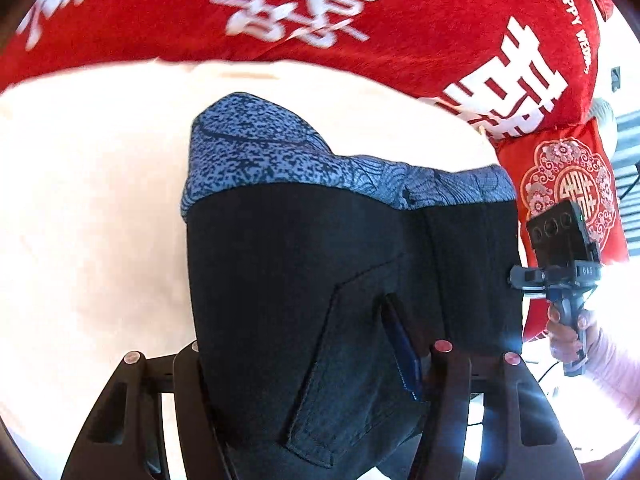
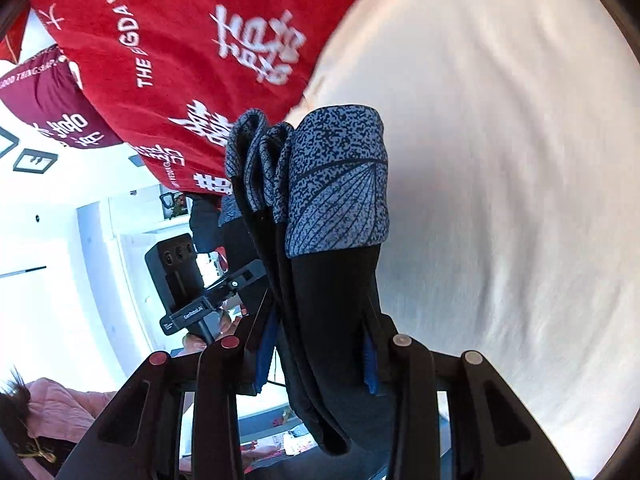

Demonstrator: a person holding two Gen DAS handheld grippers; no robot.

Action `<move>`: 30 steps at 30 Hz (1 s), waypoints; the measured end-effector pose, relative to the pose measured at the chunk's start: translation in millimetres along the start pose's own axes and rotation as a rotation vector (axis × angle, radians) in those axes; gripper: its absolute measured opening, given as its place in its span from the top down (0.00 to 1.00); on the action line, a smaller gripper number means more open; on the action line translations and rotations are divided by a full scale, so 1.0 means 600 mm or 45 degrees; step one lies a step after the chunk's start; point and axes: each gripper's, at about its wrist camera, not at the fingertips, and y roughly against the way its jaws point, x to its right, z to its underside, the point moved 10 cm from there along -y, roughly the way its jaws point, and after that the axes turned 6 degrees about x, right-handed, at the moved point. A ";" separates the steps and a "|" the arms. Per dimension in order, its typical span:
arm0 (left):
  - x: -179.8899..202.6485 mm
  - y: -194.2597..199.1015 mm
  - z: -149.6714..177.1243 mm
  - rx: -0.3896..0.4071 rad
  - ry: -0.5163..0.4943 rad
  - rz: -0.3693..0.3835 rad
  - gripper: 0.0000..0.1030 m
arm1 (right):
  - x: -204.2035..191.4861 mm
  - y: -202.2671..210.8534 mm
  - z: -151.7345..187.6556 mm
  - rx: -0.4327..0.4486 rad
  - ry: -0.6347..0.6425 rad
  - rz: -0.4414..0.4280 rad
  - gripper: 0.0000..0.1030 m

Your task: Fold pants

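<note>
While held above the cream sheet, pants hang clamped between left gripper and right gripper fingers.

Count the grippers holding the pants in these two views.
2. The left gripper clamps the black pants at their near edge; the right gripper clamps the bunched layers.
</note>
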 end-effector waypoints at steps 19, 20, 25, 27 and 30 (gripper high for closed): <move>-0.054 0.047 -0.015 0.258 -0.075 -0.254 0.13 | 0.004 0.028 0.022 0.314 0.230 0.733 0.82; -0.051 0.033 -0.016 0.249 -0.093 -0.270 0.13 | -0.010 0.021 0.014 0.327 0.261 0.719 0.82; -0.065 -0.049 -0.002 0.198 -0.131 -0.465 0.13 | -0.002 -0.039 -0.010 0.247 0.423 0.882 0.82; -0.068 -0.048 -0.001 0.216 -0.121 -0.490 0.08 | 0.017 -0.039 -0.004 0.243 0.419 0.887 0.82; -0.080 -0.047 0.003 0.198 -0.086 -0.508 0.00 | 0.022 -0.033 0.007 0.263 0.385 0.839 0.82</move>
